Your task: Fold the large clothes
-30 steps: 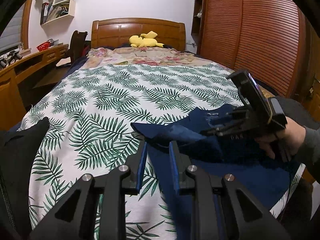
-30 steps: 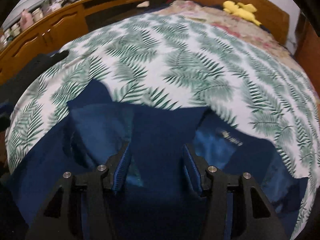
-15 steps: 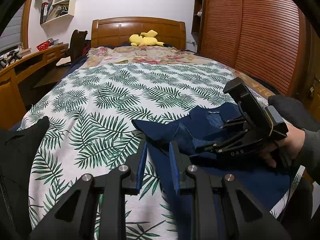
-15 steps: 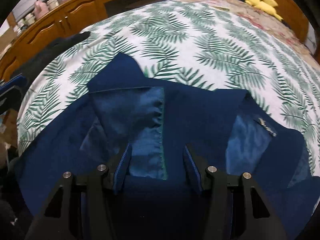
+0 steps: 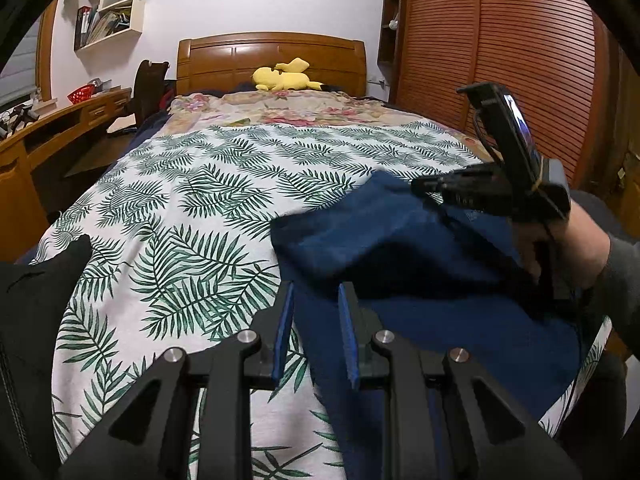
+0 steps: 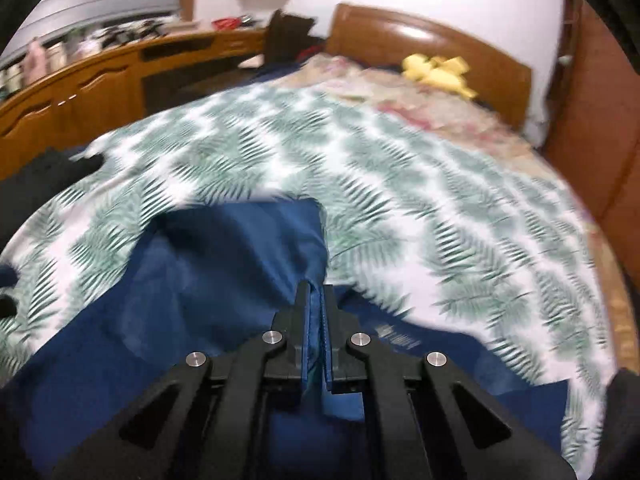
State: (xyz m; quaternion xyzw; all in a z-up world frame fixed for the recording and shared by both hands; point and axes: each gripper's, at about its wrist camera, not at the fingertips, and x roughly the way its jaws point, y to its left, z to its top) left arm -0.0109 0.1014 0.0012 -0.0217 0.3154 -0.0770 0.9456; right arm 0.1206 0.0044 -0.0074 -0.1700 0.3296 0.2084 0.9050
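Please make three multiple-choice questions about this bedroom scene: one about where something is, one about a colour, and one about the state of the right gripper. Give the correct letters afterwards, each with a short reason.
1. Where does the yellow plush toy lie?
A. At the head of the bed, by the wooden headboard
B. On the desk at the side
C. On the blue garment

2. What colour is the garment being folded?
A. Black
B. Dark blue
C. Red

3. How is the right gripper set?
A. Wide open above the cloth
B. Shut on nothing
C. Shut on a fold of the garment

Answers:
1 A, the toy rests just in front of the headboard.
2 B, the cloth on the leaf-print bedspread is dark blue.
3 C, its jaws have just been closing and now pinch blue fabric between the pads.
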